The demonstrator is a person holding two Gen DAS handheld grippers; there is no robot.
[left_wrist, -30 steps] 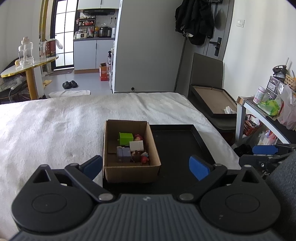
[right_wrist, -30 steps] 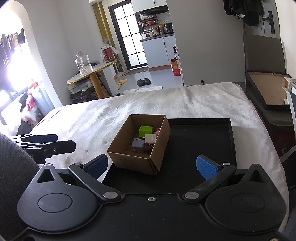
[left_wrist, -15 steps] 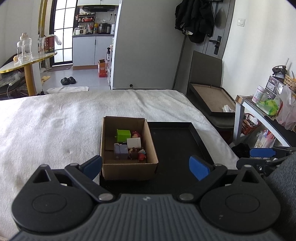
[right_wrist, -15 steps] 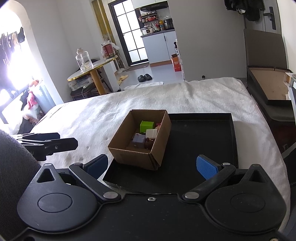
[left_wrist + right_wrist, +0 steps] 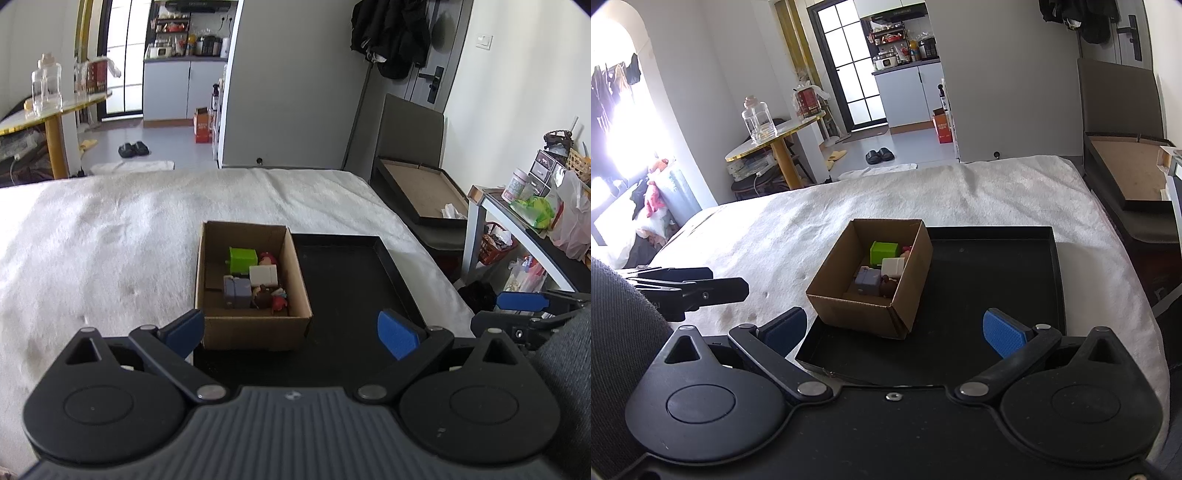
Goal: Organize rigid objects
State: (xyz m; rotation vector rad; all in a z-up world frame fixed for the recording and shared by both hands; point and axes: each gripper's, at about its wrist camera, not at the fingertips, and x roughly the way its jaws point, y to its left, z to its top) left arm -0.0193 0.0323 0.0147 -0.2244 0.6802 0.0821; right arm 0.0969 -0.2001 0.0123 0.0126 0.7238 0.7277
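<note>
An open cardboard box (image 5: 255, 325) (image 5: 864, 314) stands on the left part of a black tray (image 5: 347, 266) (image 5: 990, 266) on a white bed cover. Inside lie a green block (image 5: 242, 258) (image 5: 884, 251), a white block (image 5: 263, 275) (image 5: 894, 266), a grey-purple block (image 5: 237, 291) (image 5: 868, 278) and small red and brown figures (image 5: 271, 295). My left gripper (image 5: 291, 330) hovers open just in front of the box. My right gripper (image 5: 894, 330) hangs open over the tray's near edge, to the right of the left one. Neither holds anything.
The white bed cover (image 5: 110, 236) spreads wide to the left and beyond the tray. A dark low seat with a shallow box (image 5: 421, 192) stands off the bed's right side, beside a cluttered side table (image 5: 528, 210). A round table with glass jars (image 5: 768, 136) stands far left.
Both grippers have tilted and drifted slightly, so the box and tray sit a bit higher and farther in view. Both stay open; box contents unchanged.
</note>
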